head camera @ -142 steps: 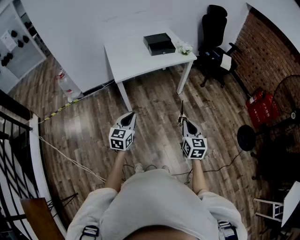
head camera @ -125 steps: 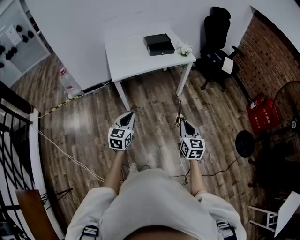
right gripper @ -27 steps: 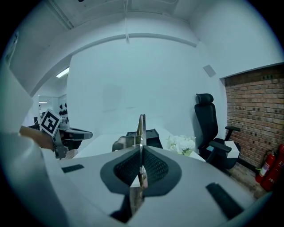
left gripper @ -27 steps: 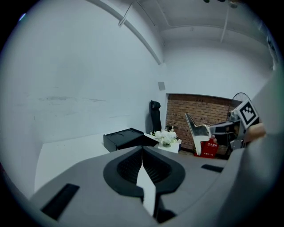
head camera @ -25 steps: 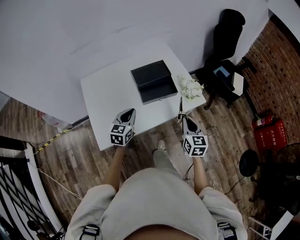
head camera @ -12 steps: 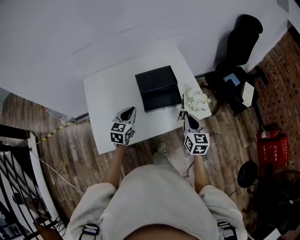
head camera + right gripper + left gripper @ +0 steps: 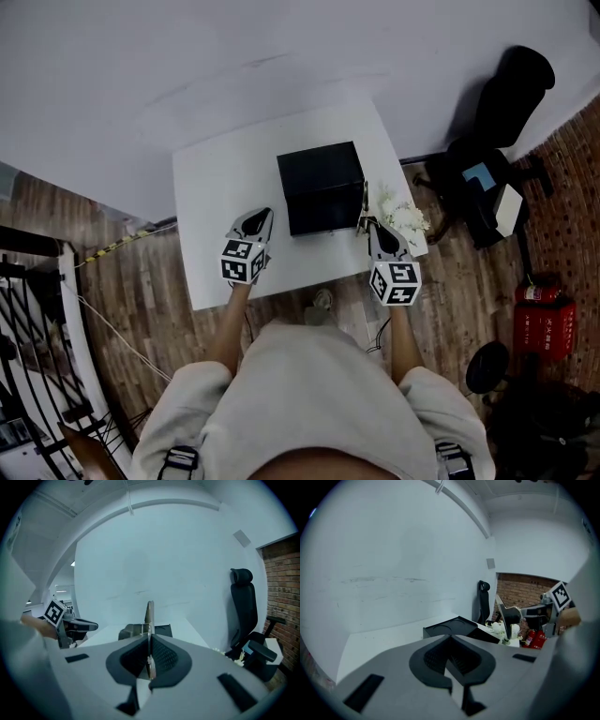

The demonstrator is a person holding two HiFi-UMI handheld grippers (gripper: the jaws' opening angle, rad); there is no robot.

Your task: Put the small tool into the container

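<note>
Now right gripper (image 7: 370, 226) pinches a small tool (image 7: 149, 616), seemingly metal, near the container (image 7: 322, 187).

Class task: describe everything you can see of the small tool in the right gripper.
The small tool is a thin, flat, metallic-looking strip, seen edge-on. The jaws of the right gripper are shut on its lower part; the rest sticks out past them. In the head view it runs right of the black container, above the white table. Only the jaws visibly touch it.
</note>
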